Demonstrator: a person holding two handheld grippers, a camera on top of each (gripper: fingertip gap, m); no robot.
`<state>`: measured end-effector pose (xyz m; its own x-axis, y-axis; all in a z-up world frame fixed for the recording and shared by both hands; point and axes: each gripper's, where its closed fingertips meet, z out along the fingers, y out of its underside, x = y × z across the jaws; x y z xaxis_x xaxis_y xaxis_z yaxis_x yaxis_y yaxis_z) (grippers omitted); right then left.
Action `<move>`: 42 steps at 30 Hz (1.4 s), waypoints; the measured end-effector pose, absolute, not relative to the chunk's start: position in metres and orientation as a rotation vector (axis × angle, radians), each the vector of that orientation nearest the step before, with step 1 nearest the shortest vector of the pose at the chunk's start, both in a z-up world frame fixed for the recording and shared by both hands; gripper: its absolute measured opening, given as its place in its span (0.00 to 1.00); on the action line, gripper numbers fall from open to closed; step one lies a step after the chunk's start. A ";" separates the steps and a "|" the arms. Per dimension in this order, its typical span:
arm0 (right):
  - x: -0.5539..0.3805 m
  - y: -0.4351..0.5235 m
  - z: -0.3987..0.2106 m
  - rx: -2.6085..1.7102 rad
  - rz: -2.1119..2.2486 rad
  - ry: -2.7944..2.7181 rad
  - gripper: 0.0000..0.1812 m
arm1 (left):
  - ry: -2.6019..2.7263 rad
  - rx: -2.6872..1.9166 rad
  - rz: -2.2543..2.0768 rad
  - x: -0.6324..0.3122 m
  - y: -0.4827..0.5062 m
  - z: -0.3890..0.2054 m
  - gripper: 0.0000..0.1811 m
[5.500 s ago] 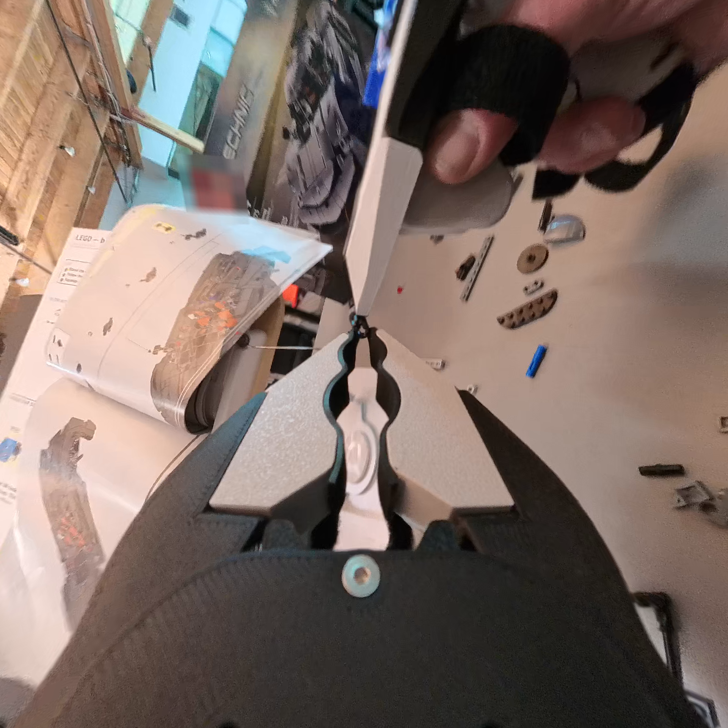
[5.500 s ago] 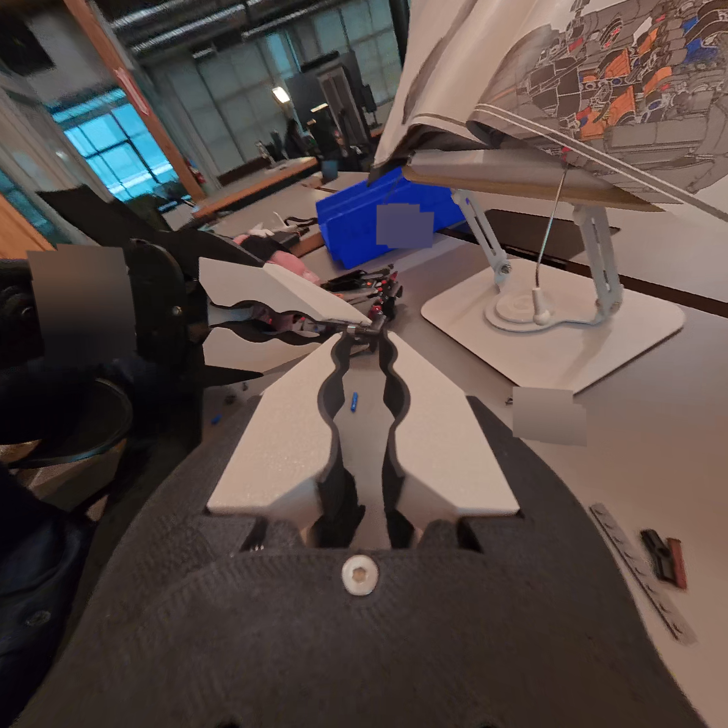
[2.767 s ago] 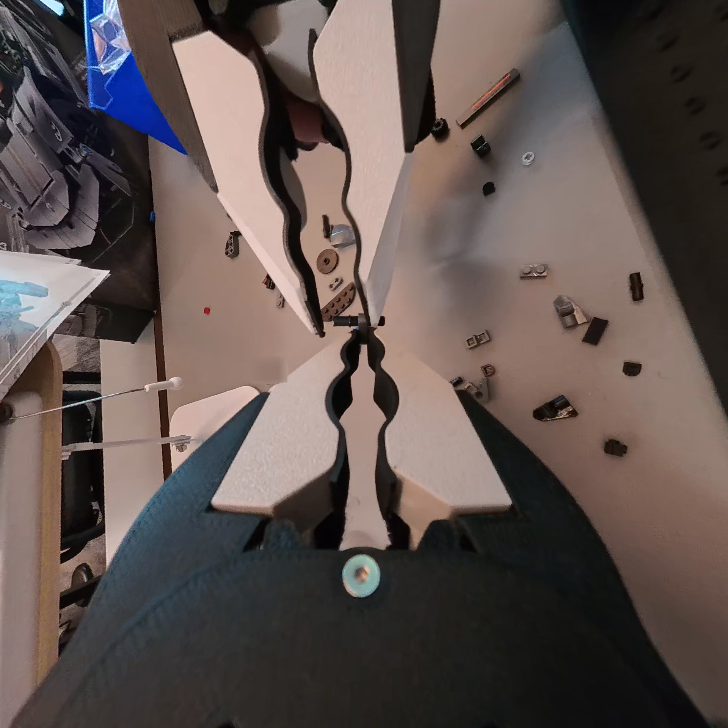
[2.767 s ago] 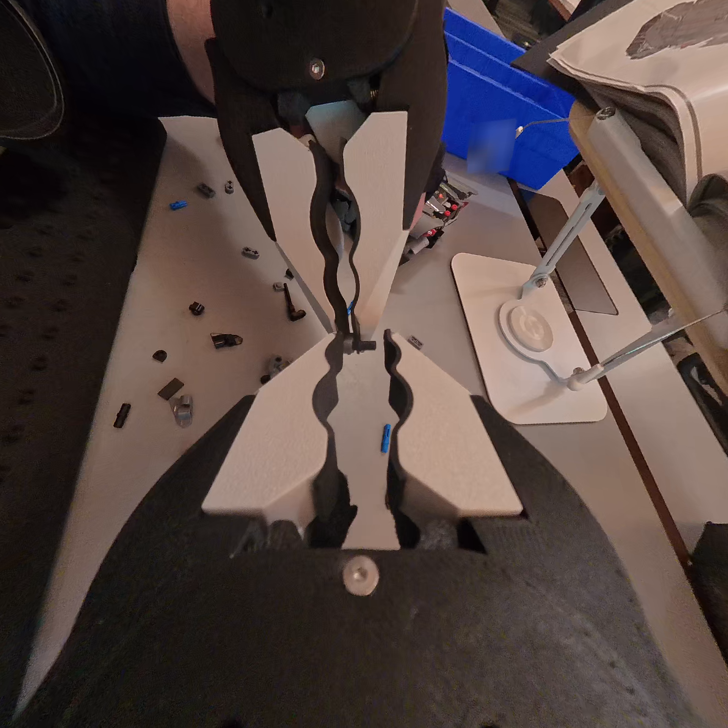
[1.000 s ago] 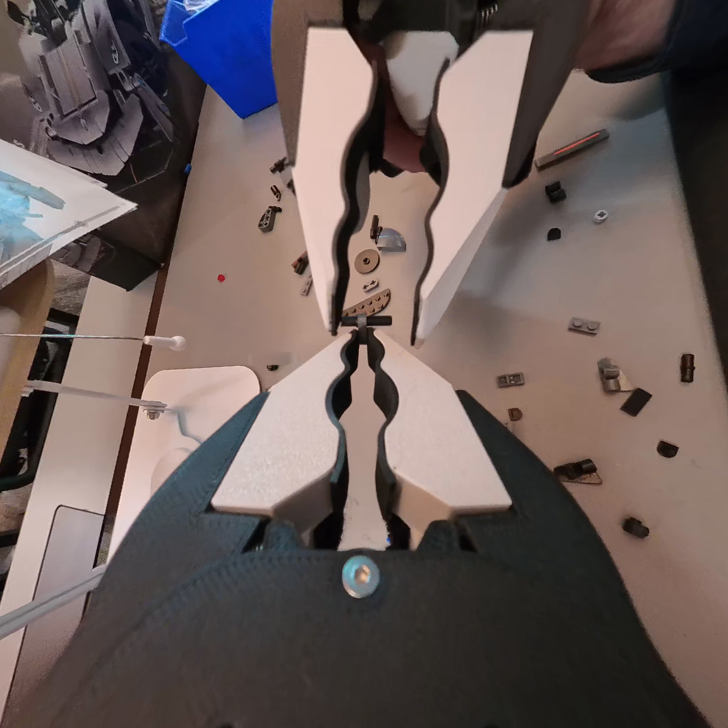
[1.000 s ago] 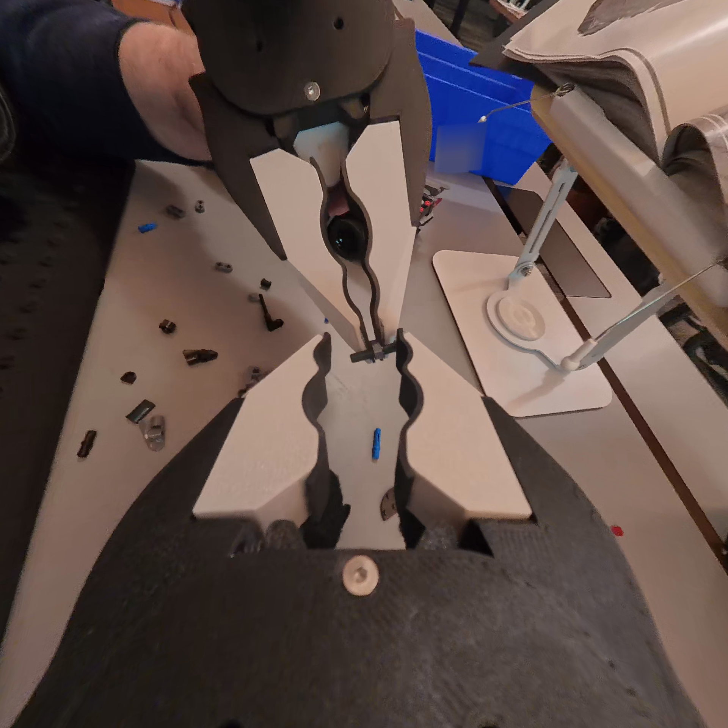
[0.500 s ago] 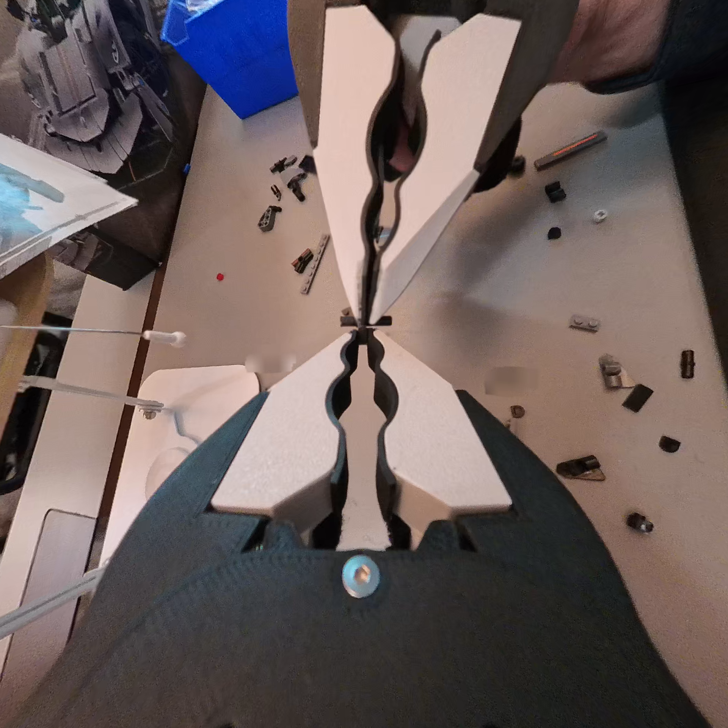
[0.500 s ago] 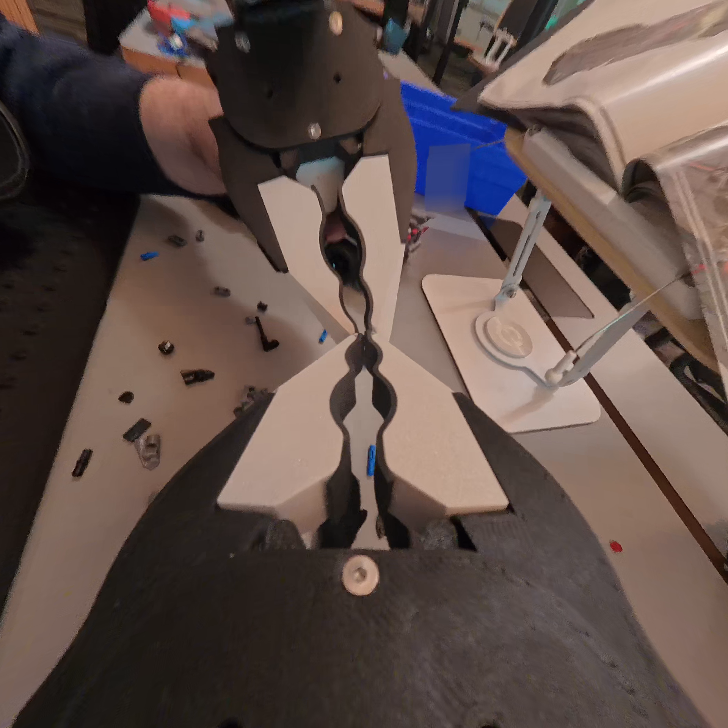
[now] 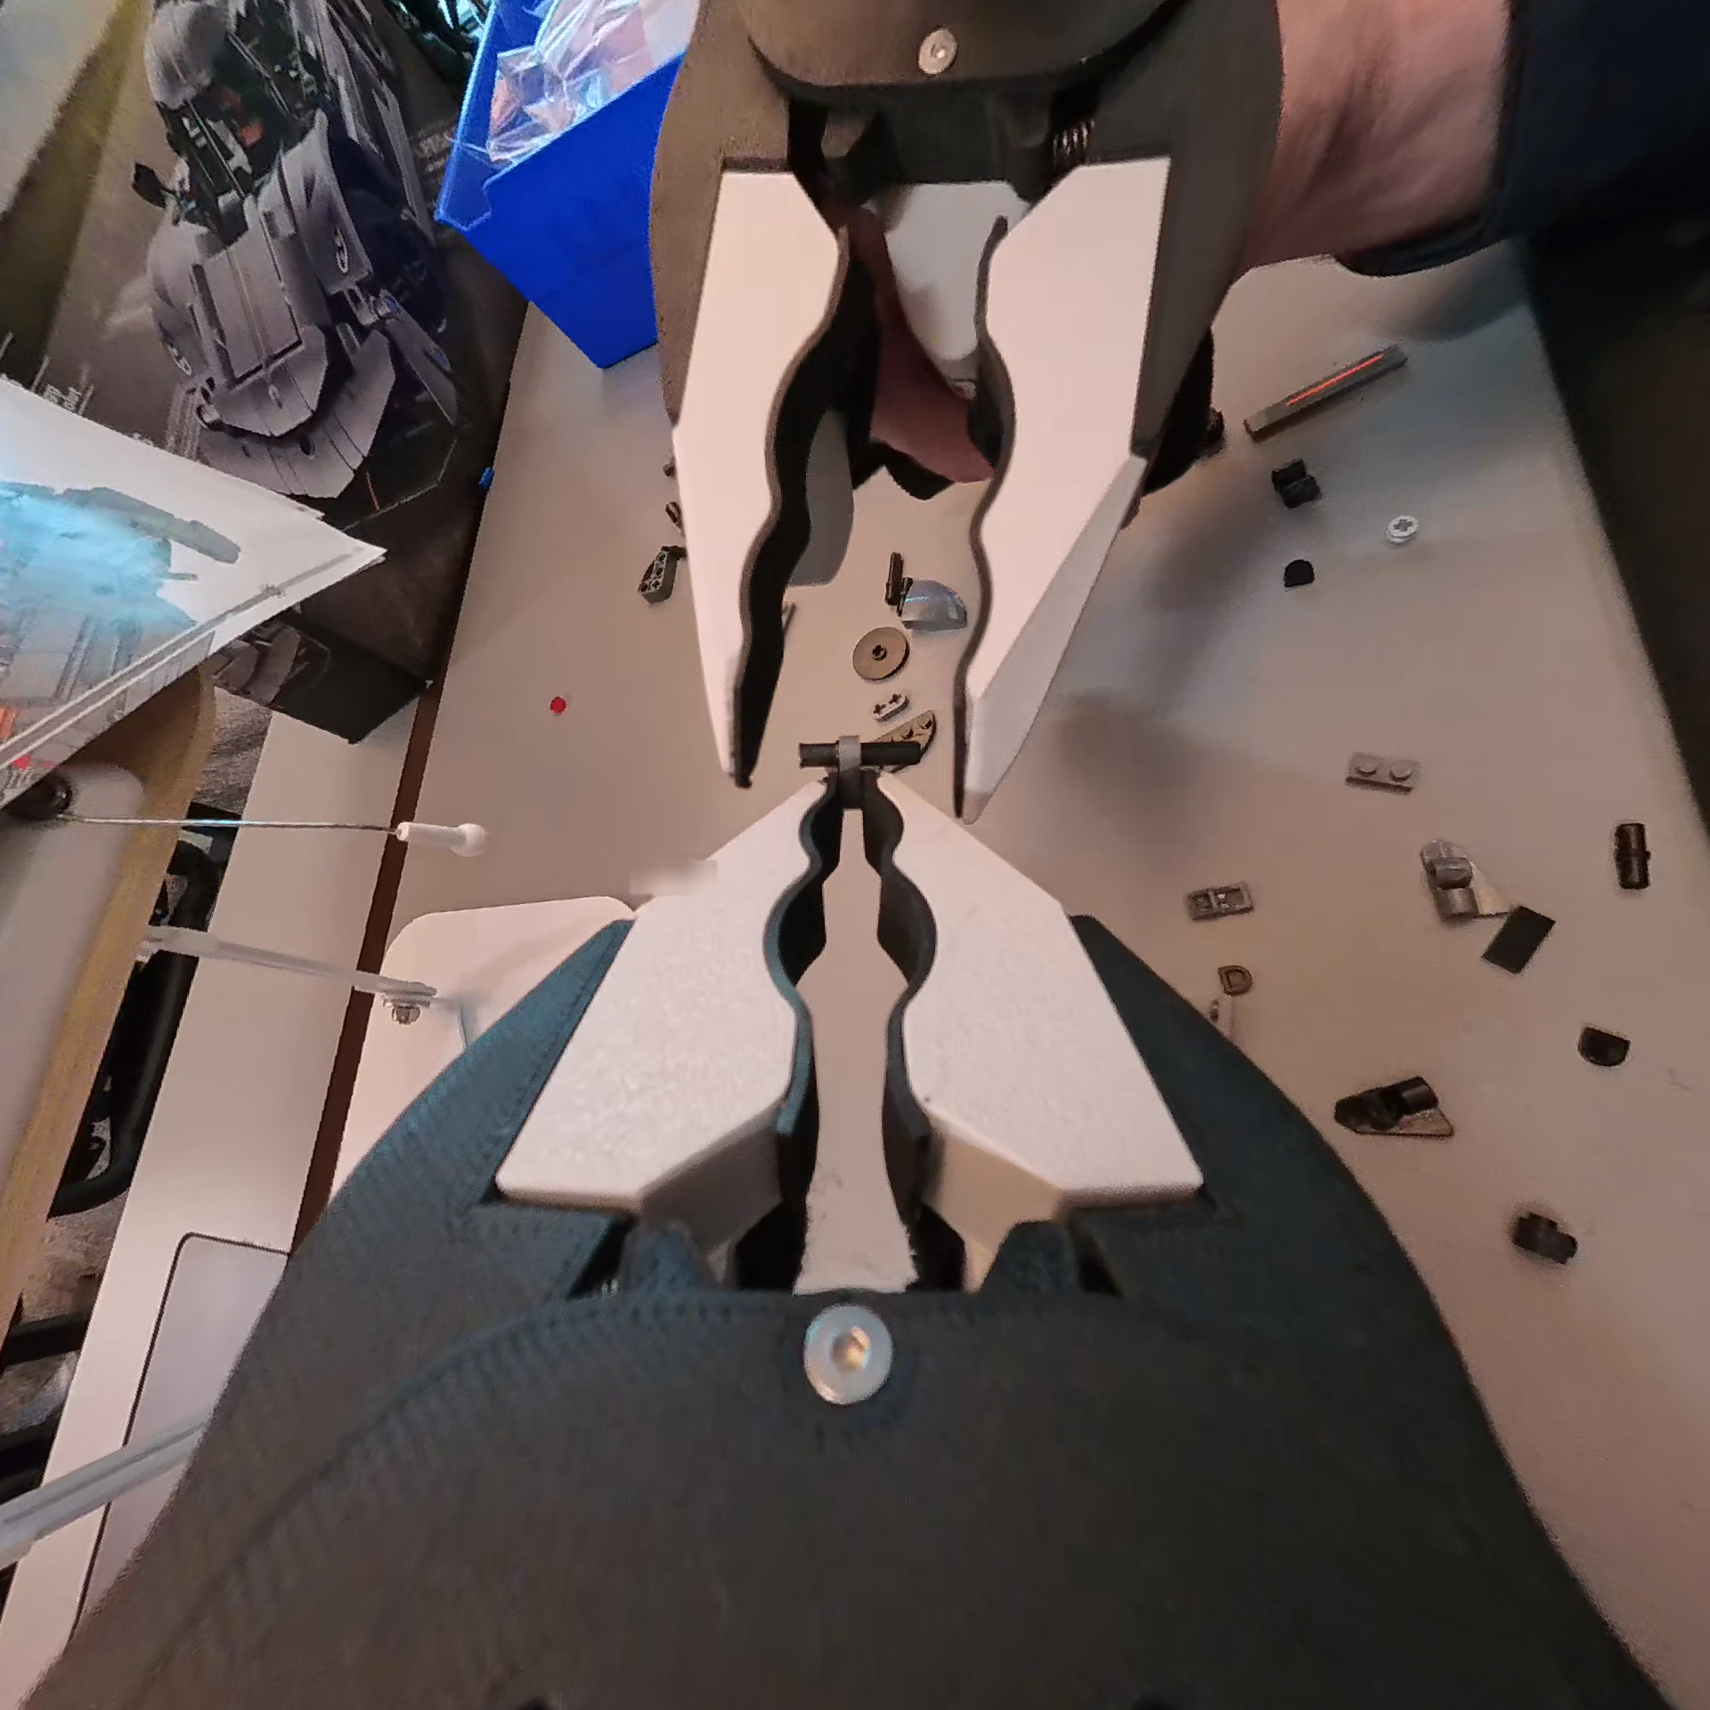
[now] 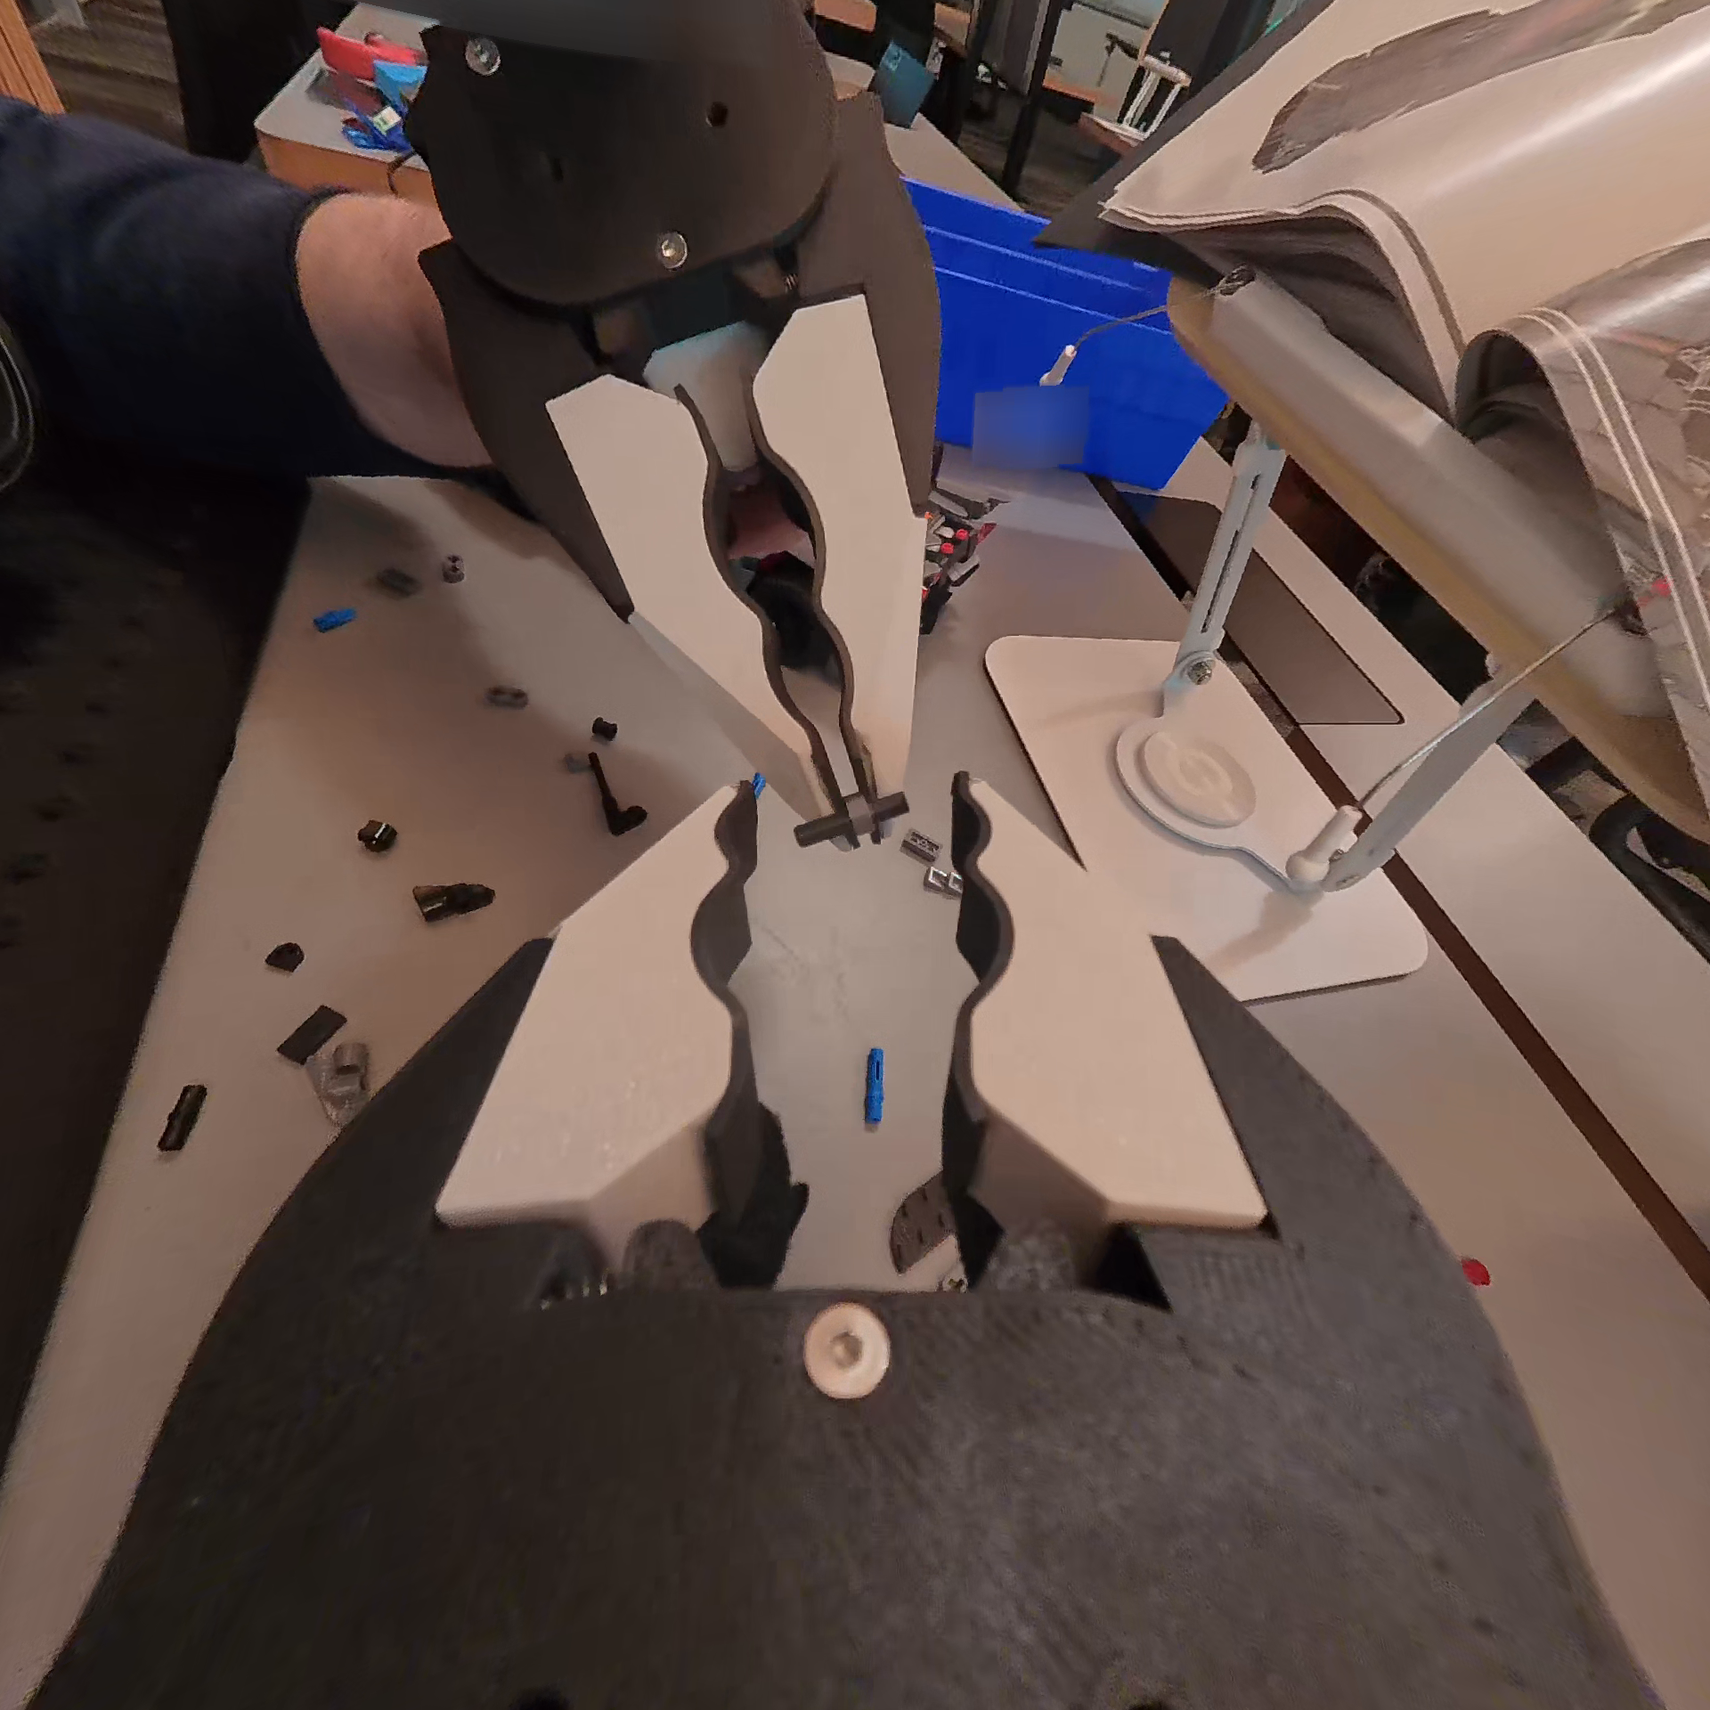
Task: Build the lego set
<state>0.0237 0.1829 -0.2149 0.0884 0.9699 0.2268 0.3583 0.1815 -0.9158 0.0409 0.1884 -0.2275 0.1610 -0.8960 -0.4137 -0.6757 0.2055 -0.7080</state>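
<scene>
My left gripper [image 9: 847,794] is shut on a small lego piece [image 9: 861,752], a black axle through a grey connector, and holds it above the white table [image 9: 1203,666]. The axle lies crosswise just past the fingertips. My right gripper [image 10: 853,791] faces the left one tip to tip. It is open and empty, with one fingertip on each side of the piece [image 10: 847,824] and not touching it. A blue pin [image 10: 875,1084] lies on the table below the right gripper's jaws.
Several small black and grey lego parts lie scattered on the table [image 9: 1443,888]. A blue bin [image 10: 1046,315] stands at the back. An open instruction booklet [image 10: 1388,167] rests on a white stand [image 10: 1203,833]. The set's box [image 9: 278,278] is beside the bin. The grippers are tip to tip, or close to it. The blue pin [image 10: 875,1084] lies around 11 cm away from my left fingertips.
The right gripper, shut at the piece half a second ago, has opened and its fingertips now stand apart on either side of it. The left gripper still holds the piece.
</scene>
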 end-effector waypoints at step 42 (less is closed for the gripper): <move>0.018 0.172 -0.207 -1.269 0.902 -1.421 0.12 | 1.642 -1.564 -0.335 0.034 0.179 -0.220 0.00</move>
<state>0.0175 0.1721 -0.2067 0.0359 0.9813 0.1893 0.2462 0.1749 -0.9533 0.0338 0.1792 -0.2199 0.1125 -0.9213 -0.3723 -0.7021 0.1913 -0.6858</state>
